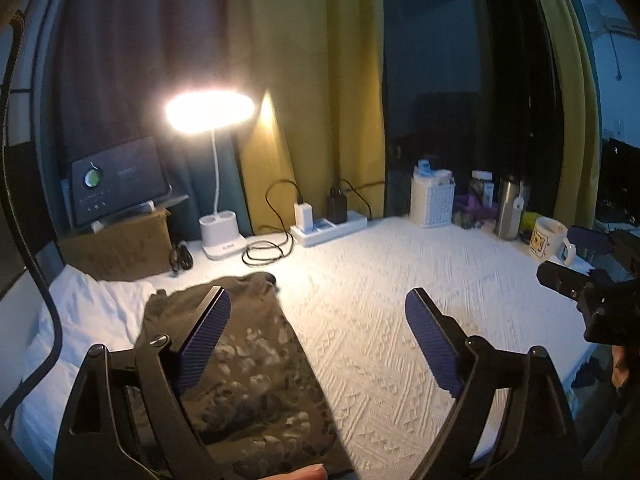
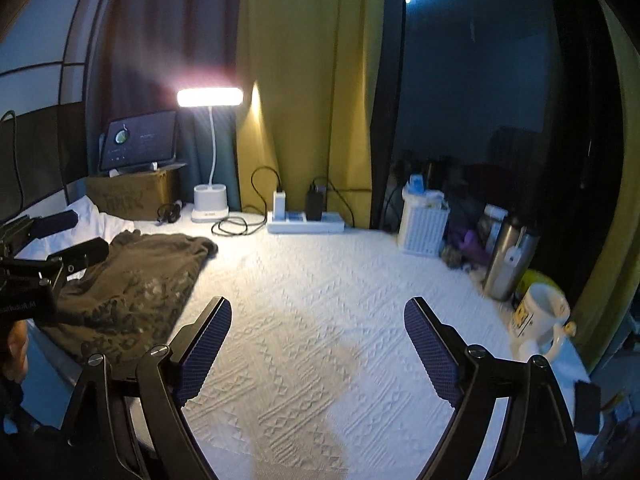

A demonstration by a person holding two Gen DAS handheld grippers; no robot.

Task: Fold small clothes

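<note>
place: home bedroom | evidence: quilted bed [image 2: 320, 320], curtains [image 2: 312, 80], lamp [image 2: 210, 98]

No text is legible; the tablet's [image 1: 118, 181] lettering is blurred.

A white quilted bed cover [image 2: 320, 320] with raised geometric stitching carries a dark olive patterned garment [image 2: 136, 280] at nine o'clock, a white power strip [image 2: 306, 225] at twelve, and a white lattice basket [image 2: 424, 226] at two o'clock.
</note>
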